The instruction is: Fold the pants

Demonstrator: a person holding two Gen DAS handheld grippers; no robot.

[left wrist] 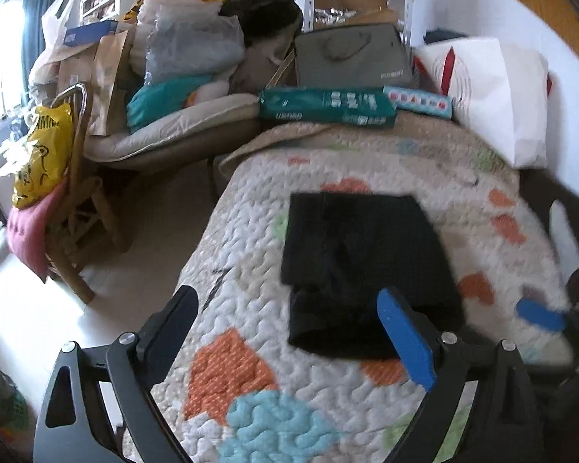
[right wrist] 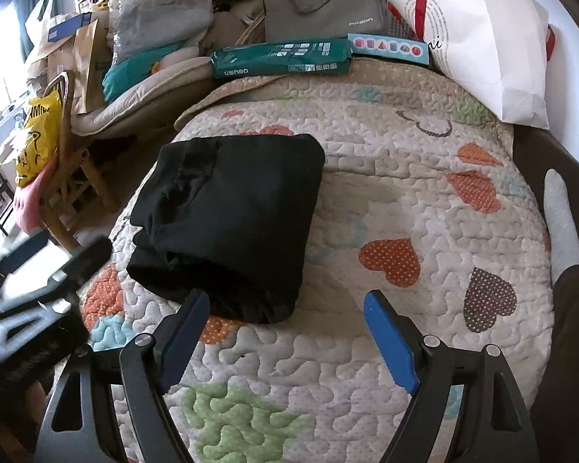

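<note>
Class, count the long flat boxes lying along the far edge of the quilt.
2. A green box lies at the quilt's far edge; a pale blue box sits just right of it. Others may hide among the clutter behind.

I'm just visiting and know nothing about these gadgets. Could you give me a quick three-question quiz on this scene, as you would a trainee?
1. True or false: the black fabric pants lie folded in a compact bundle.
2. What do the pants rest on? A) bare floor B) quilted heart-patterned blanket C) wooden chair
3. Is the left gripper or the right gripper holding anything?

Key: 1 true; 2 B; 3 neither, both stand open.
</note>
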